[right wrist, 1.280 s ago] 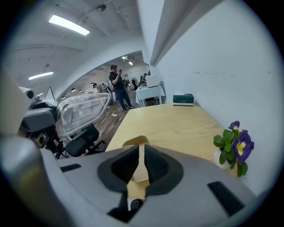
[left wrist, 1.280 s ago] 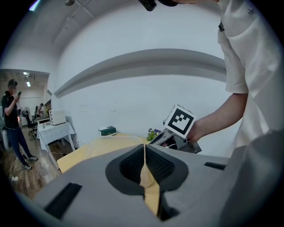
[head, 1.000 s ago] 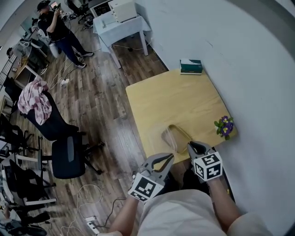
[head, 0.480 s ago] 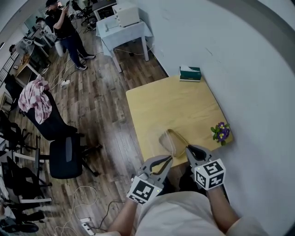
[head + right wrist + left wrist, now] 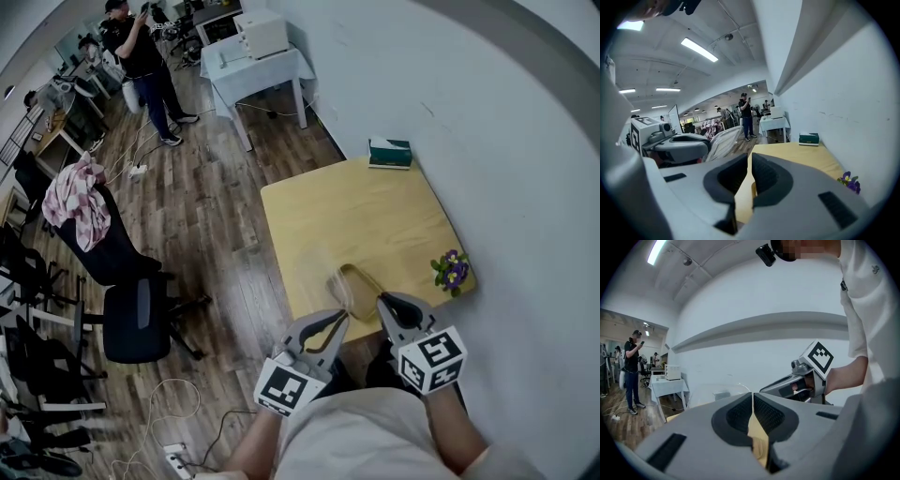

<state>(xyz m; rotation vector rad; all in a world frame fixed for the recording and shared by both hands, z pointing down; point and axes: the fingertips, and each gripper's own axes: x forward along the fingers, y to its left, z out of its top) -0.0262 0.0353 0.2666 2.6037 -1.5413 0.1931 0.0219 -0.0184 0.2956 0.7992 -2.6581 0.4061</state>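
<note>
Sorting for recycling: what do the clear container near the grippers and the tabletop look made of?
The clear container is probably thin moulded plastic: see-through and glossy, with ribbed walls. The tabletop looks like wood or wood-look laminate: pale yellow, smooth and matte, with no grain visible from here.

The right gripper [image 5: 750, 157] fills the foreground, its jaws almost together. Only a thin slit is left between them, with nothing in it and the yellow table [image 5: 797, 152] showing through. A green box [image 5: 809, 138] sits at the table's far right corner, and purple flowers [image 5: 848, 182] stand at its right edge. Off the left edge, the left gripper [image 5: 708, 146] meets a clear plastic box [image 5: 724, 139]. Beyond, a person [image 5: 746, 112] stands beside a white side table [image 5: 774, 124].
</note>
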